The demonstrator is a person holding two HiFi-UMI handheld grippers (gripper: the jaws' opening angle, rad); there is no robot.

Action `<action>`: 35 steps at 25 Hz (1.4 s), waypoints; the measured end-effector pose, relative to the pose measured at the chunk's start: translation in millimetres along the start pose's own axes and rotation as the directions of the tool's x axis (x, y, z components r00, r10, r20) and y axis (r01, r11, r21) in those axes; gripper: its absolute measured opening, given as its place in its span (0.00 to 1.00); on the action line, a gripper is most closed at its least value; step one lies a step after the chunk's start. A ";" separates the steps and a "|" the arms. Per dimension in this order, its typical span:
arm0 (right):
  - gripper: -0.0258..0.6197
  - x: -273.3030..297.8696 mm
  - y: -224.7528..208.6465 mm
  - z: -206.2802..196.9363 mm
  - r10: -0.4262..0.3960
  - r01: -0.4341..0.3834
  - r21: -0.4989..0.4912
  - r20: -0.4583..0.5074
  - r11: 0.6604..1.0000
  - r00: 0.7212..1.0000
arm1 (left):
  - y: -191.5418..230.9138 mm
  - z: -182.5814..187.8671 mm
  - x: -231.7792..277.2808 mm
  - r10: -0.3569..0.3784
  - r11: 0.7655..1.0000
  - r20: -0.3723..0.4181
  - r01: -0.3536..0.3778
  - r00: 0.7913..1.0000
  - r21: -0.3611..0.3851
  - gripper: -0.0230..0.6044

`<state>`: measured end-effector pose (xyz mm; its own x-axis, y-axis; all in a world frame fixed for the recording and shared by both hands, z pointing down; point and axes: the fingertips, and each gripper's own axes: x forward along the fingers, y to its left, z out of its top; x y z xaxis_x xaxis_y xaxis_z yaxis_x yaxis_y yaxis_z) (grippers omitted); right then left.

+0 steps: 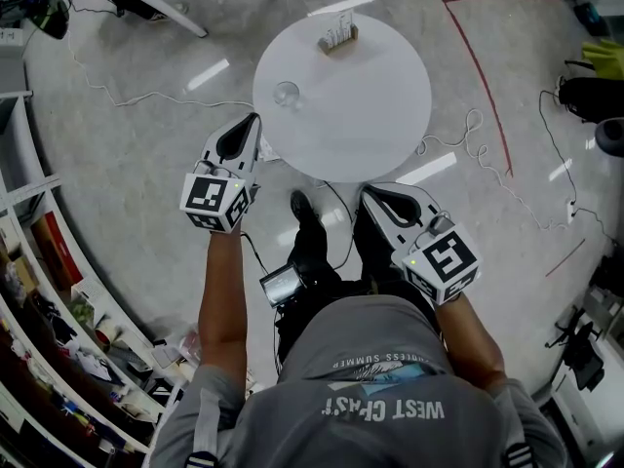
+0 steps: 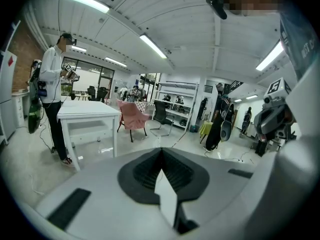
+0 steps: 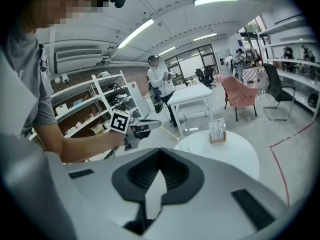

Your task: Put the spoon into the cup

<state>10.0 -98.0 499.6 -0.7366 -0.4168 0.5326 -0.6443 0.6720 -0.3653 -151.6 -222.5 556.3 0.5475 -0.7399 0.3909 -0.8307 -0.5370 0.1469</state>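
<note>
Person [image 1: 370, 378] standing at round counter [image 1: 361, 105], both grippers clenched and empty.

Left gripper [image 1: 252, 125]: jaws pressed together with nothing between, tips over the counter's near left rim, and the clear cup [image 1: 286, 93] standing just beyond them. At the far edge is a small holder [image 1: 338, 35] of pale upright pieces, judged to be the spoon supply but too small to confirm. Right gripper [image 1: 370, 195]: jaws likewise together on nothing, short of the near right rim and well apart from the holder. Both are held at the ready, so the pick-up appears not yet begun.
</note>
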 end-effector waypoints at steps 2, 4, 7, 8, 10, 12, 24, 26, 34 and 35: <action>0.04 0.4 -0.5 0.6 0.002 -0.002 -0.001 -0.003 1.000 1.000 | 0.8 -0.6 2.0 -0.001 1.000 -0.003 0.001 1.000 -0.003 0.04; 0.04 0.9 -0.6 0.8 0.003 -0.003 0.002 -0.005 1.000 1.000 | 1.4 -1.9 3.4 -0.002 1.000 -0.008 0.002 1.000 -0.007 0.04; 0.04 1.6 -0.5 0.0 0.006 -0.006 0.003 -0.009 1.000 1.000 | 1.2 -4.2 5.5 -0.004 1.000 -0.012 0.004 1.000 -0.010 0.05; 0.04 1.6 -0.5 -0.3 0.007 -0.007 0.002 -0.011 1.000 1.000 | 1.3 -4.8 6.2 -0.004 1.000 -0.013 0.004 1.000 -0.010 0.05; 0.04 2.0 -0.4 -0.9 0.007 -0.007 0.004 -0.013 1.000 1.000 | 2.0 -5.8 6.9 -0.004 1.000 -0.016 0.004 1.000 -0.012 0.04; 0.04 2.7 0.0 -1.1 0.007 -0.007 0.004 -0.014 1.000 1.000 | 2.8 -7.0 7.2 -0.004 1.000 -0.018 0.004 1.000 -0.015 0.05; 0.04 2.3 1.7 -6.4 0.001 -0.001 0.007 -0.019 1.000 1.000 | 6.1 -14.1 10.6 -0.001 1.000 -0.025 0.000 1.000 -0.027 0.05; 0.04 1.2 1.9 -8.7 0.000 0.000 0.008 -0.018 1.000 1.000 | 6.0 -15.6 12.6 0.001 0.999 -0.025 -0.002 1.000 -0.032 0.05; 0.04 1.8 6.8 -12.9 -0.009 0.009 0.009 -0.015 1.000 1.000 | 12.8 -17.8 16.9 0.008 0.997 -0.013 -0.009 1.000 -0.072 0.05; 0.04 1.4 7.5 -13.2 -0.010 0.011 0.009 -0.014 1.000 1.000 | 12.8 -16.9 17.8 0.006 0.997 -0.011 -0.007 1.000 -0.074 0.05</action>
<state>6.9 -85.5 507.7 -0.7269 -0.4153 0.5469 -0.6538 0.6621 -0.3663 -154.2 -235.7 580.5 0.5412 -0.7389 0.4014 -0.8397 -0.5003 0.2112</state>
